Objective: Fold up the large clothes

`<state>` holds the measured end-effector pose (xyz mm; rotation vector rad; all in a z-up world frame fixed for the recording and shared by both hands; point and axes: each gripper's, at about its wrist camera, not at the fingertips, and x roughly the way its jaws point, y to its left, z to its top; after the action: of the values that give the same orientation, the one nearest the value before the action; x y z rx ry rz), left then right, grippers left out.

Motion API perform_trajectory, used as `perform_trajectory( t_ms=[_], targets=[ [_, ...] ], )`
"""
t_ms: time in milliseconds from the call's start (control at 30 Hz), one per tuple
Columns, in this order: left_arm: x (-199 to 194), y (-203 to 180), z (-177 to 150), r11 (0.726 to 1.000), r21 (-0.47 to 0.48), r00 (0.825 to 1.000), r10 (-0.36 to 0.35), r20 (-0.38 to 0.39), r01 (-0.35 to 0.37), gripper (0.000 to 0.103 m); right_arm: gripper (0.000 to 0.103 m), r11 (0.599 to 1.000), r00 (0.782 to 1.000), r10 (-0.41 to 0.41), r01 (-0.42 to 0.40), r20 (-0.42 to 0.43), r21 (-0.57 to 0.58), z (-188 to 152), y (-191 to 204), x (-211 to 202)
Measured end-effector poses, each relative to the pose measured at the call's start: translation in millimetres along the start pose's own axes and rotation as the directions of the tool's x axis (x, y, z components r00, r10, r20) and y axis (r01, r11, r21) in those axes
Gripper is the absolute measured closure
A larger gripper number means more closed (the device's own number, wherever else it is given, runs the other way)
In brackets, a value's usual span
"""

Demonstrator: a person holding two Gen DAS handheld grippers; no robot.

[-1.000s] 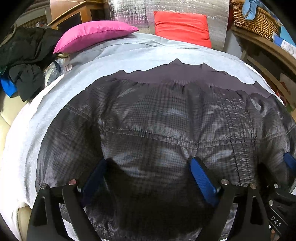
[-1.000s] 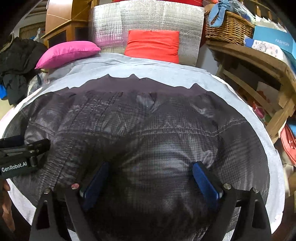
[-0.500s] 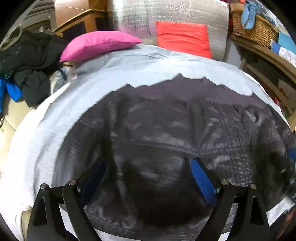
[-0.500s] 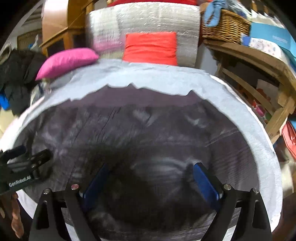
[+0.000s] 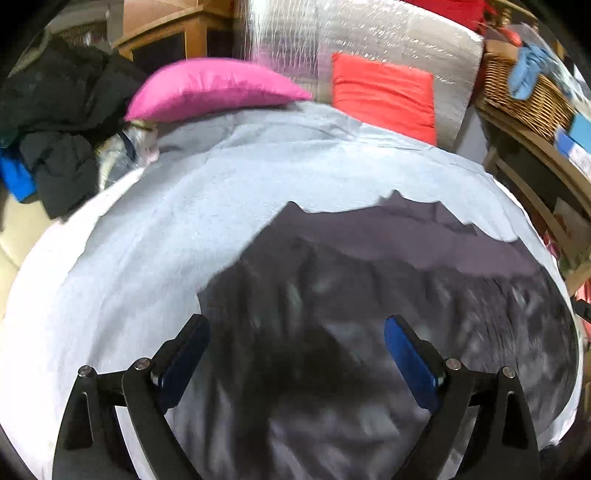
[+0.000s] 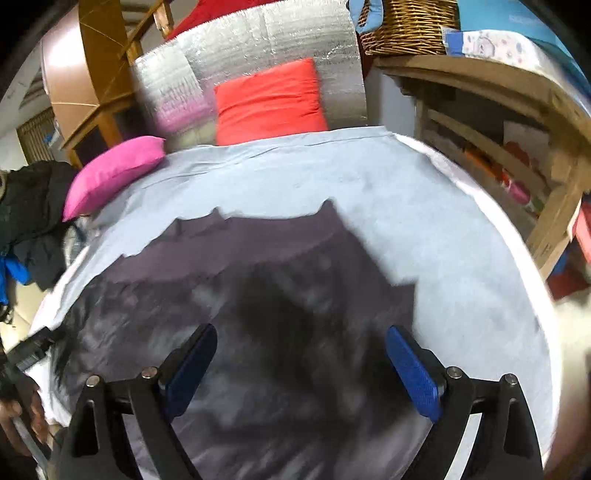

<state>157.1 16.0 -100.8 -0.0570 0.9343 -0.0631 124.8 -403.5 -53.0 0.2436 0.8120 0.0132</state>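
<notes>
A dark grey quilted jacket (image 5: pixel 369 314) (image 6: pixel 258 314) lies flat on a bed with a pale grey sheet (image 5: pixel 221 192) (image 6: pixel 424 221); its plain purple-grey hem band points toward the pillows. My left gripper (image 5: pixel 295 354) hangs open above the jacket's left part, nothing between its blue pads. My right gripper (image 6: pixel 301 363) is open too, above the jacket's right part, its right finger (image 6: pixel 413 373) over the sheet. Both views are motion-blurred. The left gripper's black body (image 6: pixel 29 350) shows at the left edge of the right wrist view, with a hand below it.
A pink pillow (image 5: pixel 210 88) (image 6: pixel 110 173) and a red cushion (image 5: pixel 384 96) (image 6: pixel 269 99) sit at the bed's head against a silver foil panel (image 5: pixel 362 40). Dark clothes (image 5: pixel 55 122) pile at the left. Wooden shelves with a wicker basket (image 5: pixel 528 96) (image 6: pixel 410 26) stand at the right.
Both grippers have risen and drawn back from the jacket, staying open. More sheet shows around the jacket, and the two views have spread apart, left to the left and right to the right.
</notes>
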Motion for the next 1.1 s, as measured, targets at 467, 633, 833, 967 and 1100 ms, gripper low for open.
perform_trajectory(
  t_ms=[467, 633, 833, 967, 1100],
  targets=[
    [141.4, 0.7, 85.7, 0.994, 0.062, 0.948, -0.063, -0.312, 0.087, 0.019, 0.019, 0.992, 0.961, 0.124, -0.122, -0.249, 0.024, 81.4, -35.5, 132.0],
    [129.4, 10.1, 90.5, 0.996, 0.023, 0.972, -0.081, -0.222, 0.088, 0.081, 0.087, 0.989, 0.979, 0.08, -0.102, -0.19, -0.105, 86.3, -10.6, 111.9],
    [159.5, 23.6, 80.2, 0.999, -0.039, 0.964, -0.039, -0.262, 0.029, 0.081, 0.089, 0.999, 0.974, -0.04, 0.033, -0.222, -0.035, 65.9, -36.8, 142.2],
    [158.6, 25.8, 86.4, 0.998, -0.056, 0.962, -0.031, -0.27, 0.016, 0.071, 0.086, 0.993, 0.979, 0.001, 0.024, -0.206, 0.12, 59.6, -52.6, 146.0],
    [113.1, 27.7, 91.7, 0.997, -0.074, 0.987, 0.012, -0.162, -0.024, 0.052, 0.053, 0.995, 0.984, -0.014, 0.032, -0.18, 0.1, 62.7, -44.2, 118.8]
  ],
)
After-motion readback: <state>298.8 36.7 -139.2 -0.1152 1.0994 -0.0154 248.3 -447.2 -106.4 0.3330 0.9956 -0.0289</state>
